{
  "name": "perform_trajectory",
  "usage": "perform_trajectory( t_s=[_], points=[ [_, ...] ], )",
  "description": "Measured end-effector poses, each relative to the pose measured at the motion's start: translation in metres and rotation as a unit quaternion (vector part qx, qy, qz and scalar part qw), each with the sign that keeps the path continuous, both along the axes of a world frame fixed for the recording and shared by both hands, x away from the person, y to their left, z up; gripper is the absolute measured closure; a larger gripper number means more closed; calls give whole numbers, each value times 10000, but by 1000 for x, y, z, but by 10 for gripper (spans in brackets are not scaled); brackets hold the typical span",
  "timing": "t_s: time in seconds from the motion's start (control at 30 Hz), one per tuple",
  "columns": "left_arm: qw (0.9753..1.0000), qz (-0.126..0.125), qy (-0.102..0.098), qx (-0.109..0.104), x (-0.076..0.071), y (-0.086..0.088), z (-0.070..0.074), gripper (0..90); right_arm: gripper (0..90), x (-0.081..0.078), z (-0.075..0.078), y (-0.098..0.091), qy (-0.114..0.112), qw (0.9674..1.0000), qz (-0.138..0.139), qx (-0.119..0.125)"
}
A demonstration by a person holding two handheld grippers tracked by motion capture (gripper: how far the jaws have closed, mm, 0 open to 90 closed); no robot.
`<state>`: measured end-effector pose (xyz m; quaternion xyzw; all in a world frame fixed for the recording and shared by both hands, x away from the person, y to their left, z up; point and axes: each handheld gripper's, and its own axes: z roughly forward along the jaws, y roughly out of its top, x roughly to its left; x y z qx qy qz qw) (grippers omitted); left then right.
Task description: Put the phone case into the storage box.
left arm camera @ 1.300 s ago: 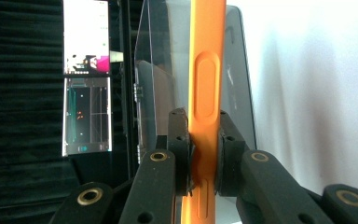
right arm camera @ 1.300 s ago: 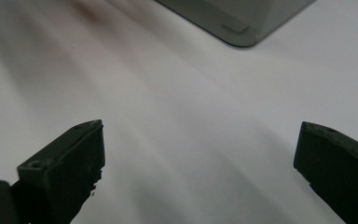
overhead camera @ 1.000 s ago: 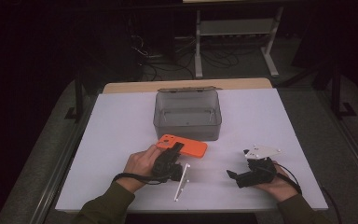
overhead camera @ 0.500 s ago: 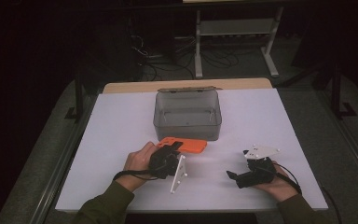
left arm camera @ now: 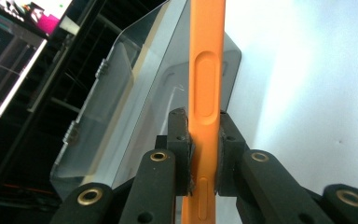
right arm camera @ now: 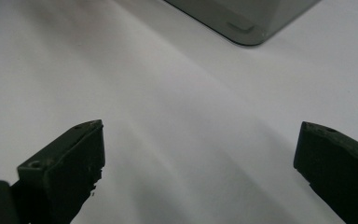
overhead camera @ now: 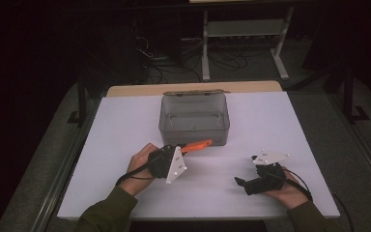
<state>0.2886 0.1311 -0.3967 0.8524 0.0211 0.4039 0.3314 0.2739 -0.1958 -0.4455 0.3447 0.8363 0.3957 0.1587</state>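
Orange phone case (overhead camera: 196, 144) now lifted edge-on, left gripper (left arm camera: 204, 140) fingers clamping it; right gripper (right arm camera: 200, 154) fingers apart.

worktop: white rectangular sheet surface (overhead camera: 125, 145), a bare wood strip along its far edge (overhead camera: 135, 90), a grey metal frame rail down its left side (overhead camera: 63, 169)
on it, far centre: clear grey plastic box, rectangular with rounded corners (overhead camera: 194, 118), lid open and standing behind it, nothing inside
box position: base flat on the white sheet, just short of the wood strip, near midway between left and right edges
right near corner: the person's right hand (overhead camera: 282, 186) rests on the sheet
rest of sheet: plain white, shadows under the hands
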Motion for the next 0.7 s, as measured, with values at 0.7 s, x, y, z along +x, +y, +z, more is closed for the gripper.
perform_trajectory(
  t_s=[0.7],
  points=[
    [9767, 195, 1599, -1417, 26, 26, 8, 796, 15, 0, 0, 1, 27, 10000, 16, 13]
  ],
)
